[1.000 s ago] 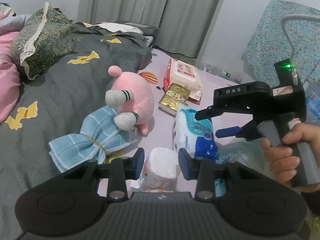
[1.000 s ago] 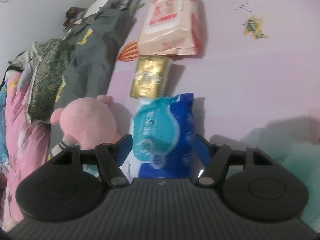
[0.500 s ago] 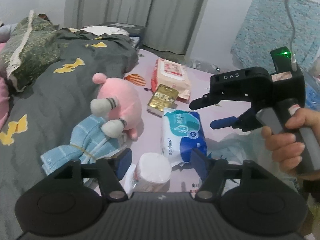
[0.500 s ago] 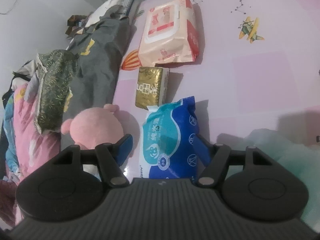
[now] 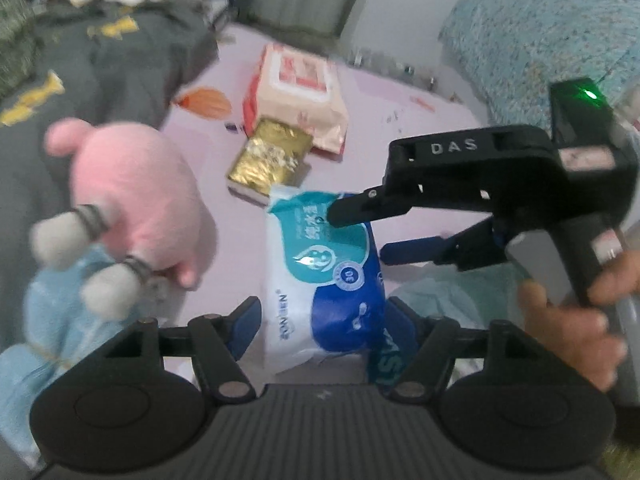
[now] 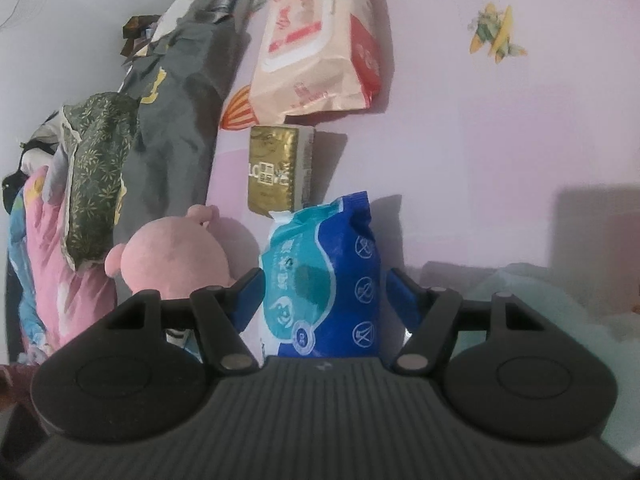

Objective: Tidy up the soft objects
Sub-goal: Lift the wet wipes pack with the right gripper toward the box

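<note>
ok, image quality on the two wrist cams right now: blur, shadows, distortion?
Left wrist view: motion-smeared, the pink plush and grey blanket soft, only the right tool fairly crisp. Right wrist view: sharp, print on the blue wipes pack readable, a hard-edged shadow on the pink sheet at right. Both show fisheye bending at the edges.

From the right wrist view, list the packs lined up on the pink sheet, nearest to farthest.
Blue wipes pack between the open right gripper fingers → gold tissue pack → pink-and-red wipes pack.
</note>
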Demonstrator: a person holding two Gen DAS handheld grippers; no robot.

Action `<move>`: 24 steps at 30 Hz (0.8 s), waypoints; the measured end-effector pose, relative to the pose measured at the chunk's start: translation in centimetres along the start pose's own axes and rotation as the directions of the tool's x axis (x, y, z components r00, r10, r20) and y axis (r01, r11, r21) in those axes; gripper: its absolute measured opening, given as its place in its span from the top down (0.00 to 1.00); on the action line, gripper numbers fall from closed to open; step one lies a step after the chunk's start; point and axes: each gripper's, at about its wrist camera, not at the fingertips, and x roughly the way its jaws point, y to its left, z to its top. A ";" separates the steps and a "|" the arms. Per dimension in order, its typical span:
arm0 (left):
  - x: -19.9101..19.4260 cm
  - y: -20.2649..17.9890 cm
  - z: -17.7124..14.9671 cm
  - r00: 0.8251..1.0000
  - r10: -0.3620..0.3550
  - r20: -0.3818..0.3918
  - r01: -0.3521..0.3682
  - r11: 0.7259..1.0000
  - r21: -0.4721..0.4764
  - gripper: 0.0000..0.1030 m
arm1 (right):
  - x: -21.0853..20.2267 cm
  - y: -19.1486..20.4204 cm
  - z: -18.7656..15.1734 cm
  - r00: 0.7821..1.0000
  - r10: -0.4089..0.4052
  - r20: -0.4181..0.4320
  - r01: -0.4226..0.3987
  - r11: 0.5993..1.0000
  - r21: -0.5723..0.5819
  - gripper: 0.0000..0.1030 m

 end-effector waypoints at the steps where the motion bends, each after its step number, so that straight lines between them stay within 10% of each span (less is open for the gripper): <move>1: 0.7 0.1 0.5 1.000 -0.002 -0.028 0.001 1.000 -0.023 0.35 | 0.3 -0.3 0.1 1.000 0.007 -0.008 -0.007 1.000 0.008 0.35; 24: 5.2 -2.4 3.1 0.975 0.119 -0.187 -0.099 0.989 0.111 0.16 | 2.3 -2.6 0.3 0.996 0.084 -0.039 -0.079 0.991 0.108 0.45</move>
